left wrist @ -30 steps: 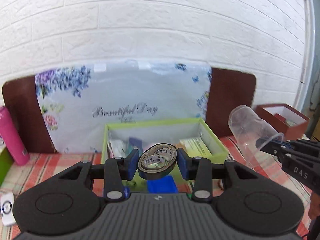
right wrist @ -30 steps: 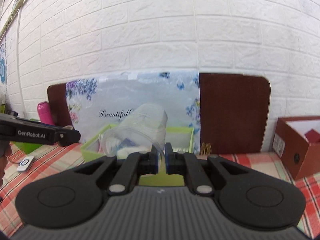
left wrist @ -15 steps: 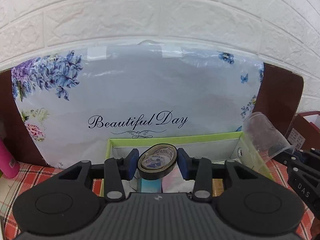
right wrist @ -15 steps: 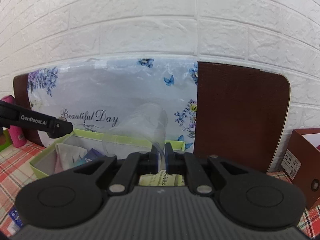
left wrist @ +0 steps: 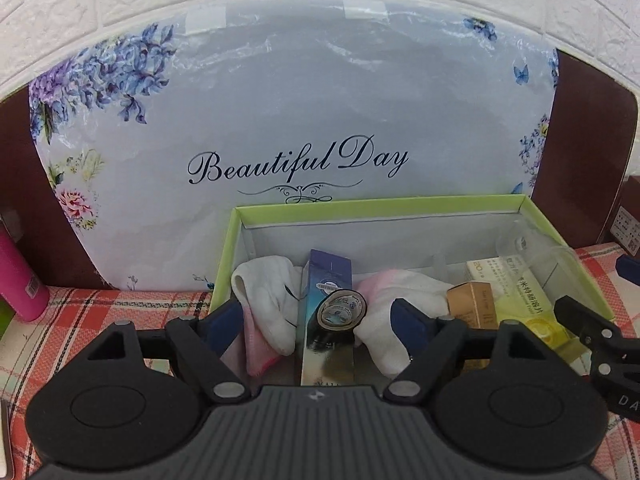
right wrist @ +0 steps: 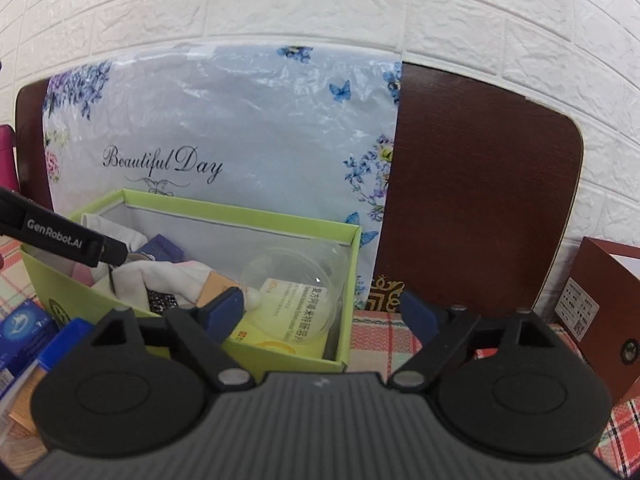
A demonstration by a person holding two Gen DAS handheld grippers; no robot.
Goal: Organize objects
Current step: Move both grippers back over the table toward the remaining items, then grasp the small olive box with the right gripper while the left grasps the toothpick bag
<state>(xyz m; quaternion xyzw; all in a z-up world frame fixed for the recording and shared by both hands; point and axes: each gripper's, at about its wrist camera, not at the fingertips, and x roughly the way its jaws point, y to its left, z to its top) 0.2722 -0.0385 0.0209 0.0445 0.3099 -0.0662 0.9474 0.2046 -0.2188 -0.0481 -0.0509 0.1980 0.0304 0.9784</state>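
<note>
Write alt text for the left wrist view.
The left gripper, jaws opening, hangs over a green box; a tape roll sits between the pads, untouched, on a blue carton among white socks. Behind stands a floral "Beautiful Day" board.

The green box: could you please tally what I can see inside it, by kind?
In the green box:
White-and-pink socks: 2
Cartons (tall blue, small tan, flat yellow): 3
Tape roll: 1
Clear plastic cup: 1
Total: 7, counting only what shows; anything buried underneath is hidden.
</note>
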